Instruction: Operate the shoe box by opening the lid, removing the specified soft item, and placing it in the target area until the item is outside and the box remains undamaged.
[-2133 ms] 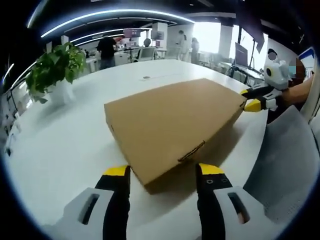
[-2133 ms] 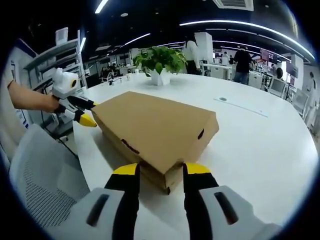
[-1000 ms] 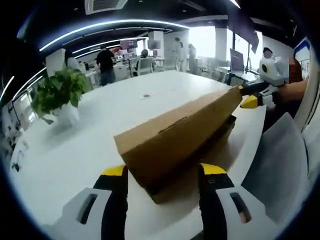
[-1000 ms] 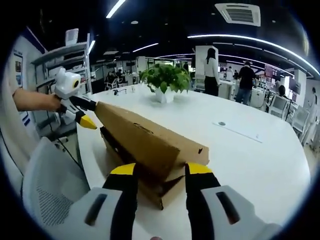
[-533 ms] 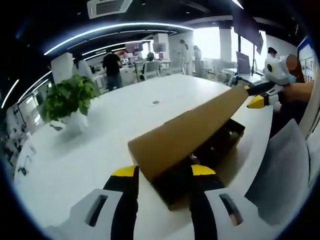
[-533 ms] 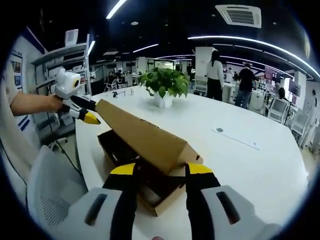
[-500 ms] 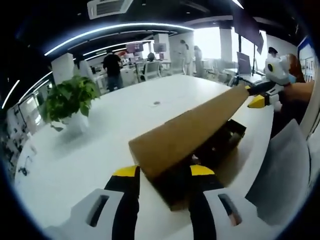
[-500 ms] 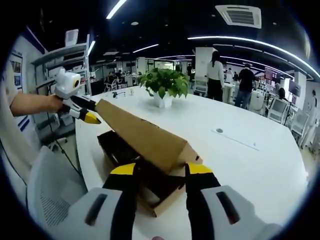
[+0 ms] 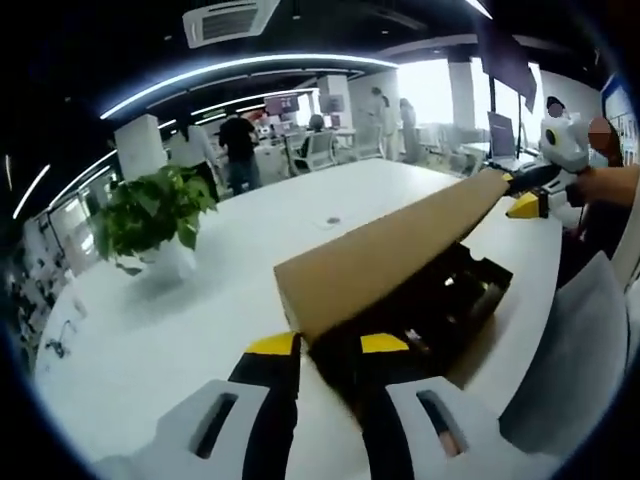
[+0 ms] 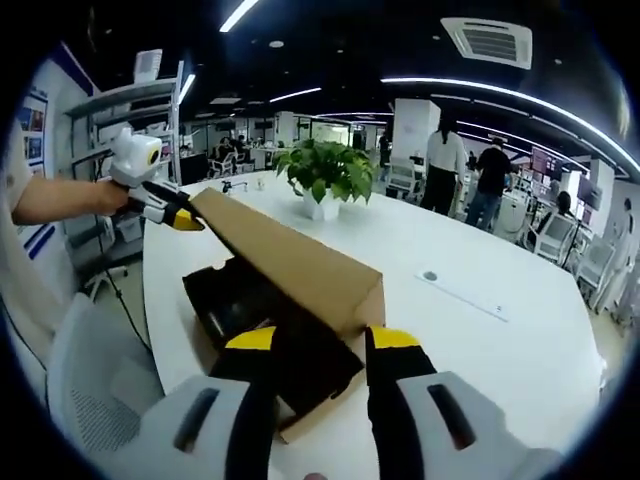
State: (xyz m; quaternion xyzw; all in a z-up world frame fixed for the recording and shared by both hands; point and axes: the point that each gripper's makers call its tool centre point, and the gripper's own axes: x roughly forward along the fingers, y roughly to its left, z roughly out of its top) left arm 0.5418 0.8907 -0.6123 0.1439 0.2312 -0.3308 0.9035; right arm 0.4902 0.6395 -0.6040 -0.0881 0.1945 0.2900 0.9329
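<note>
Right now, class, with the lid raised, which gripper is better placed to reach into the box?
Right gripper, probably: the box has its dark interior straight ahead of its jaws. Left gripper can hold the lid.

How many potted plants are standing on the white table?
1. One potted plant stands on the white table, beyond the shoe box, near the far edge; the right gripper view shows the same plant. Another could be hidden behind the raised lid.

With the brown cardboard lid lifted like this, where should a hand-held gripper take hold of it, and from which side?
Grip the brown cardboard lid at an end corner of its raised free edge, coming from the box's short end. That edge stands clear above the dark contents, so a jaw probably fits under it without crushing the panel.
</note>
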